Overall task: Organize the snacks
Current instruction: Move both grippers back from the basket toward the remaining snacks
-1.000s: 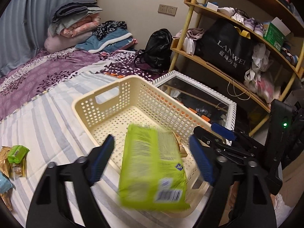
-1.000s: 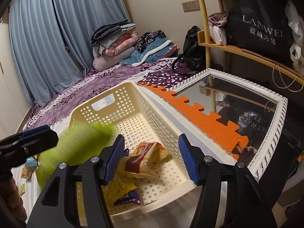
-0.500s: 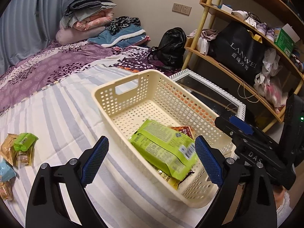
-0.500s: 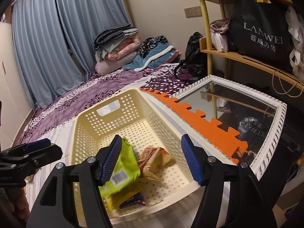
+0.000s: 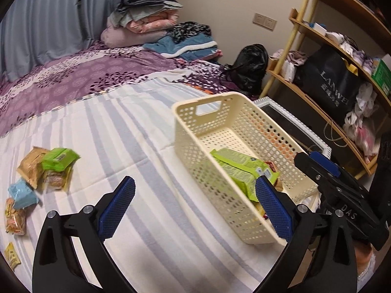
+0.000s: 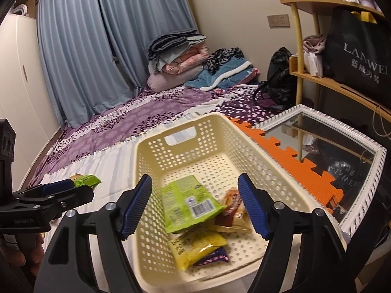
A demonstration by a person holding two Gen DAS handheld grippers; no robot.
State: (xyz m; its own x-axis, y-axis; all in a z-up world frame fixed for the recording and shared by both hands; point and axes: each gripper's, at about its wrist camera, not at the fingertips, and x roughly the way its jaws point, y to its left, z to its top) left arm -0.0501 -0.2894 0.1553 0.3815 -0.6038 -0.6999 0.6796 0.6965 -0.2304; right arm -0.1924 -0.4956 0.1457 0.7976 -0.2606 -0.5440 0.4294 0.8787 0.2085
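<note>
A bedroom: a bed (image 5: 127, 127) under a striped sheet fills most of both views, with blue curtains behind it and a wooden shelf rack at the right.

The cream perforated basket (image 6: 195, 131) sits on the sheet at the bed's right side, near the edge. Inside it, a green snack packet (image 6: 188, 204) lies tilted on top of a yellow packet (image 6: 198, 246), a brown-red packet (image 6: 232, 207) and a purple wrapper. The rest of the snacks, a loose pile (image 5: 39, 171) of green, tan and blue packets, lie well apart on the sheet to the left.

The left claw (image 5: 193, 207) stands wide and empty over the sheet beside the basket; its jaws have just been opening further. The right claw (image 6: 195, 207) hovers above the basket, also parted with nothing pressed between its pads, and its jaws have just been opening too.

The main risk, in my judgement, is the basket itself: it is light and close to the bed's edge, so a nudge from either claw could tip it towards the mirror (image 6: 342, 151) and orange mat (image 6: 293, 166) below. The loose packets overlap, so a grab could pinch two or slip off the slick film.

Readable writing: "LANWEI" on the black bag (image 6: 359, 48), and "DAS" on the right claw's body in the left view. The packets' print is too small to read.
</note>
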